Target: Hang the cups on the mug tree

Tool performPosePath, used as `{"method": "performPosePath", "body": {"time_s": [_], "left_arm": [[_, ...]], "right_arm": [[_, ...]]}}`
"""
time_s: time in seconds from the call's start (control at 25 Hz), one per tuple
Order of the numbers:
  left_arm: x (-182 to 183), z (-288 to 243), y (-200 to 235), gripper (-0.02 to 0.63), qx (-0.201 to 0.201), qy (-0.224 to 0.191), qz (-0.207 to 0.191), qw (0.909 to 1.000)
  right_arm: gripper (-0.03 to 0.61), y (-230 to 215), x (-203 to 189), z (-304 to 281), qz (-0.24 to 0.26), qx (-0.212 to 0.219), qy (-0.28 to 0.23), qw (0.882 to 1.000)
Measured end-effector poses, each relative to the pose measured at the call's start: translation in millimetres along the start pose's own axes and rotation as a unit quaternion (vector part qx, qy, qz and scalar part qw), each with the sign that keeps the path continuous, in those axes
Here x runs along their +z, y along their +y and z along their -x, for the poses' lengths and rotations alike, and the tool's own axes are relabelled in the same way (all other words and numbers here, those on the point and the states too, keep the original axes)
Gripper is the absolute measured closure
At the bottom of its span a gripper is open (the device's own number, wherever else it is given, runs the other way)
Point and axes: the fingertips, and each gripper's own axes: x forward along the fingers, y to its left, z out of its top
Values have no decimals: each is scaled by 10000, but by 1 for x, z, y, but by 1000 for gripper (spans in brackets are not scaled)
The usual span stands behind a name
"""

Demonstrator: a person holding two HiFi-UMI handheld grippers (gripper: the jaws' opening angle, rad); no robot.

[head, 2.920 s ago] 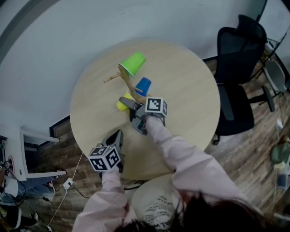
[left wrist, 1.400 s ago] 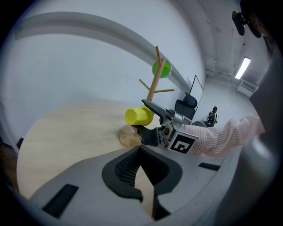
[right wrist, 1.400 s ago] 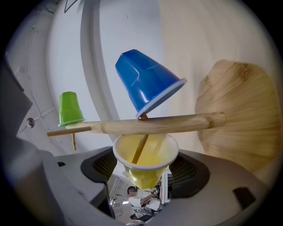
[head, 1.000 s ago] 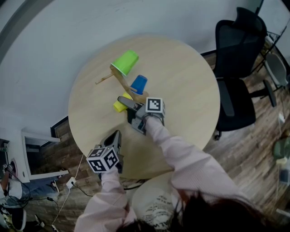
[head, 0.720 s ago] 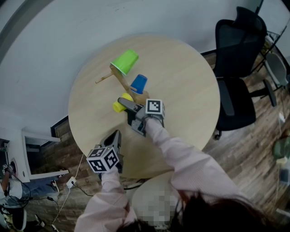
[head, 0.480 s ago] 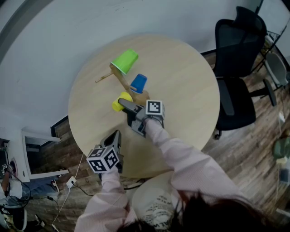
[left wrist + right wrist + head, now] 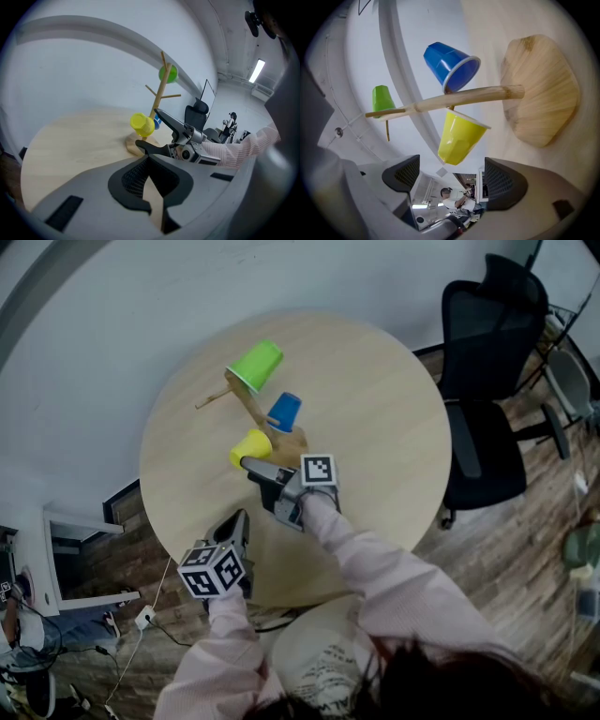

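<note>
Cups number three in these views, and all three hang on the mug tree (image 7: 291,441), which stands upright on the round table (image 7: 375,381). The green cup (image 7: 255,365) sits on a peg at the top of the tree. The blue cup (image 7: 283,412) hangs lower on the trunk, on the side turned away from the person. The yellow cup (image 7: 461,136) hangs across the trunk from the blue one, on the side toward the person, with its mouth against the trunk and its closed bottom pointing outward. The right gripper (image 7: 255,474) is just beside the tree, directly in front of the yellow cup. In the right gripper view its jaws stand wide apart, with free space on both sides of the cup's bottom, so the claw is released and the cup rests on its peg alone. The left gripper (image 7: 147,164) is well apart from the tree, near the table edge on the person's side. Its jaws are pressed together with nothing between them, and it looks toward the tree from there. No other cup can be seen on the table around the tree. So the hanging itself seems to be finished. What probably remains is only to draw the right gripper away from the tree without knocking the yellow cup, because the open jaws are very near to it.
</note>
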Motion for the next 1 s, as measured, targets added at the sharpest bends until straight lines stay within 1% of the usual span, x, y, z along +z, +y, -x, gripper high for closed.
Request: {"method": "performPosePath", "body": {"time_s": [0.12, 0.24, 0.4, 0.52, 0.56, 0.64, 0.72, 0.84, 0.88, 0.96, 1.0], "left_arm": [[2, 1, -3, 611, -22, -51, -30, 10000], [2, 1, -8, 611, -54, -105, -46, 9999], [0, 2, -18, 611, -113, -166, -89, 9998], [-2, 1, -26, 611, -166, -190, -119, 9996], [-4, 1, -28, 611, -185, -197, -119, 9996], [-7, 0, -33, 611, -223, -222, -133, 9994], [-8, -1, -39, 611, -254, -259, -174, 9992], [-12, -1, -47, 611, -297, -291, -191, 9990], [-13, 1, -50, 611, -310, -296, -197, 9989], [-13, 2, -56, 611, -338, -322, -245, 9986], [-12, 2, -59, 611, -353, -340, -278, 9984]], "right_arm": [[156, 8, -13, 4, 236, 22, 275, 9993], [201, 15, -25, 9, 526, 3, 529, 9972], [255, 31, -34, 22, 785, 96, 580, 9952], [328, 41, -38, 34, 1105, 74, 623, 9919], [362, 43, -40, 39, 1176, 68, 632, 9910], [413, 45, -42, 50, 1339, -47, 610, 9891], [451, 45, -43, 62, 1556, -201, 602, 9858], [483, 55, -49, 74, 1908, -197, 640, 9794], [503, 56, -52, 78, 2039, -232, 657, 9765], [514, 59, -55, 86, 2332, -343, 714, 9692], [532, 62, -57, 88, 2500, -371, 754, 9646]]}}
